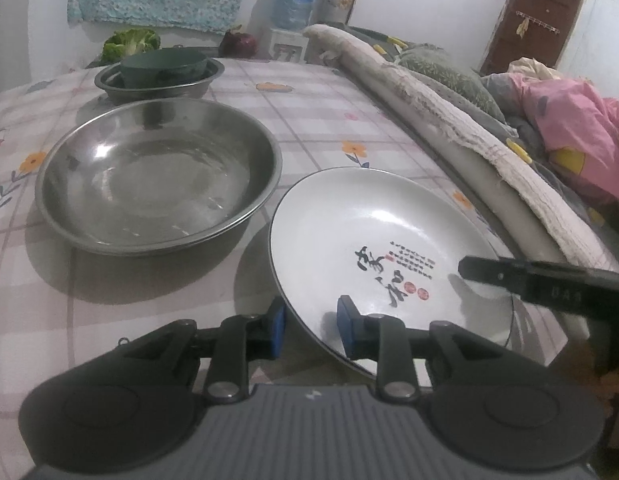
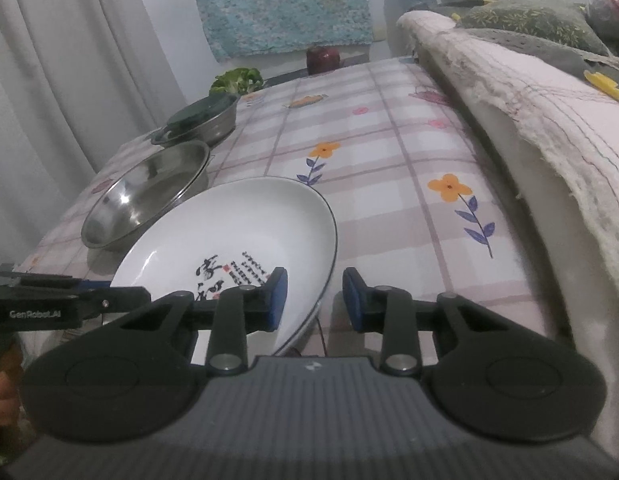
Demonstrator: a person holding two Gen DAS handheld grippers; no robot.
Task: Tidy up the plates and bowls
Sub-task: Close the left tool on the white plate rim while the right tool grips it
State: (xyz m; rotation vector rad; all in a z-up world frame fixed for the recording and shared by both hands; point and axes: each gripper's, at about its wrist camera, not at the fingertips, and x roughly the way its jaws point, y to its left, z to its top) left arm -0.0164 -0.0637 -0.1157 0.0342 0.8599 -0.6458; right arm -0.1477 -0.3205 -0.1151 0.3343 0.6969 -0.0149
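A white plate with black calligraphy [image 1: 369, 232] is tilted above the checked tablecloth, near the table's front edge. My left gripper [image 1: 311, 330] straddles its near left rim, one blue pad on each side, jaws apart. My right gripper [image 2: 315, 300] straddles its right rim [image 2: 325, 240] the same way, jaws apart. The right gripper also shows in the left wrist view [image 1: 509, 276]. A large empty steel bowl [image 1: 157, 176] sits left of the plate. Behind it, a dark green bowl [image 1: 165, 66] sits inside a second steel bowl [image 1: 121, 84].
A rolled cream cloth [image 1: 429, 112] lies along the table's right edge, with cushions and pink bedding [image 1: 569, 120] beyond. Broccoli [image 1: 129, 42] and a red onion [image 1: 239, 44] lie at the far end. A curtain [image 2: 69, 60] hangs at the left.
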